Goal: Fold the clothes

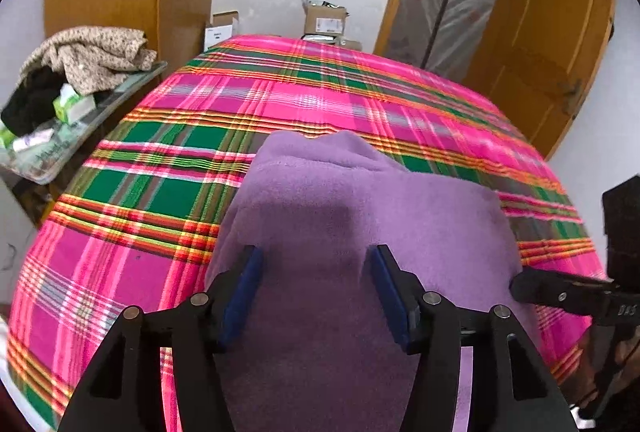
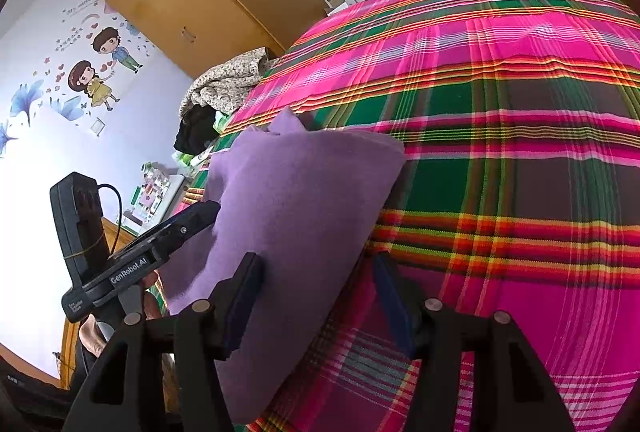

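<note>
While the purple cloth (image 1: pixel 360 216) lies bunched on the plaid bedspread (image 1: pixel 160 192), both the left gripper (image 1: pixel 316 288) and the right gripper (image 2: pixel 320 292) stand released over it. Folding appears unfinished. Next move calls for pinching an edge.

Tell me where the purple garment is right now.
The purple garment lies folded on the plaid bedspread at the bed's near edge, centred in the left wrist view and left of centre in the right wrist view.

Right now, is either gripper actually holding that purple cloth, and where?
Neither. The left gripper and the right gripper both stand open over the purple cloth, pads not pressing it.
</note>
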`<state>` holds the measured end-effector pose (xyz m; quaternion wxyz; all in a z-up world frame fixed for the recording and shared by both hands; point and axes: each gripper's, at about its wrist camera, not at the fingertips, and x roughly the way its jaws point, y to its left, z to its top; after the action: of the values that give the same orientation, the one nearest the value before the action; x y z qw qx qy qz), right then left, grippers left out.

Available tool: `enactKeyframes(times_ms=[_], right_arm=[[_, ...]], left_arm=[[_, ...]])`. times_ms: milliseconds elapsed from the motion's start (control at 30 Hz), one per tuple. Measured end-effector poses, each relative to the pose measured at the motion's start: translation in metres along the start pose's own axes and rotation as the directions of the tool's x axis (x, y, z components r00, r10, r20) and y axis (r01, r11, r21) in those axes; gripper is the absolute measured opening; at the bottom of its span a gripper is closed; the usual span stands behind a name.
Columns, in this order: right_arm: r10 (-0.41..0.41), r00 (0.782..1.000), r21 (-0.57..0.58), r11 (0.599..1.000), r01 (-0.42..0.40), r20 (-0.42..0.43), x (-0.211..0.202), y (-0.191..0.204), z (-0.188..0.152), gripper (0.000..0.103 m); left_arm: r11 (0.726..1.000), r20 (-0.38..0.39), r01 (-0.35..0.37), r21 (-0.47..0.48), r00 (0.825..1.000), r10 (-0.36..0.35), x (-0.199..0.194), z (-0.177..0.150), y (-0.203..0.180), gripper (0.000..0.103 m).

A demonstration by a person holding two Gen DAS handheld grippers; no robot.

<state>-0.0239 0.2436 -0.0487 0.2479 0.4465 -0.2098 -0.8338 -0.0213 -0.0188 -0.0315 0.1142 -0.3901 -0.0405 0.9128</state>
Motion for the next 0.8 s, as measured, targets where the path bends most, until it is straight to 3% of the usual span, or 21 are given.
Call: enactKeyframes(times_ms=[133,333,600,800], right_arm=[[0.005,1.000,0.000,1.000,-0.005,-0.001,0.000,-0.001,0.000,0.058],[0.009,1.000,0.000,1.000,-0.009,-0.001,0.000,-0.002,0.000,0.059],[0.014,1.000,0.000,1.000,-0.014,0.000,-0.001,-0.002,-0.001,0.059],[0.017,1.000,-0.001,1.000,-0.017,0.002,0.000,0.000,-0.001,0.059]], left_arm=[[1.000,0.005,-0.022,0.000,1.000,0.022,0.001,-0.001,-0.003,0.060],[0.994,0.008,-0.016,-0.106,1.000,0.016,0.002,0.002,0.005,0.059],[0.988,-0.022,-0.088,-0.124,0.996,0.086,0.006,0.005,0.011,0.024],[0.987,-0.035,-0.108,-0.122,0.994,0.105,0.007,0.007,0.016,0.008]])
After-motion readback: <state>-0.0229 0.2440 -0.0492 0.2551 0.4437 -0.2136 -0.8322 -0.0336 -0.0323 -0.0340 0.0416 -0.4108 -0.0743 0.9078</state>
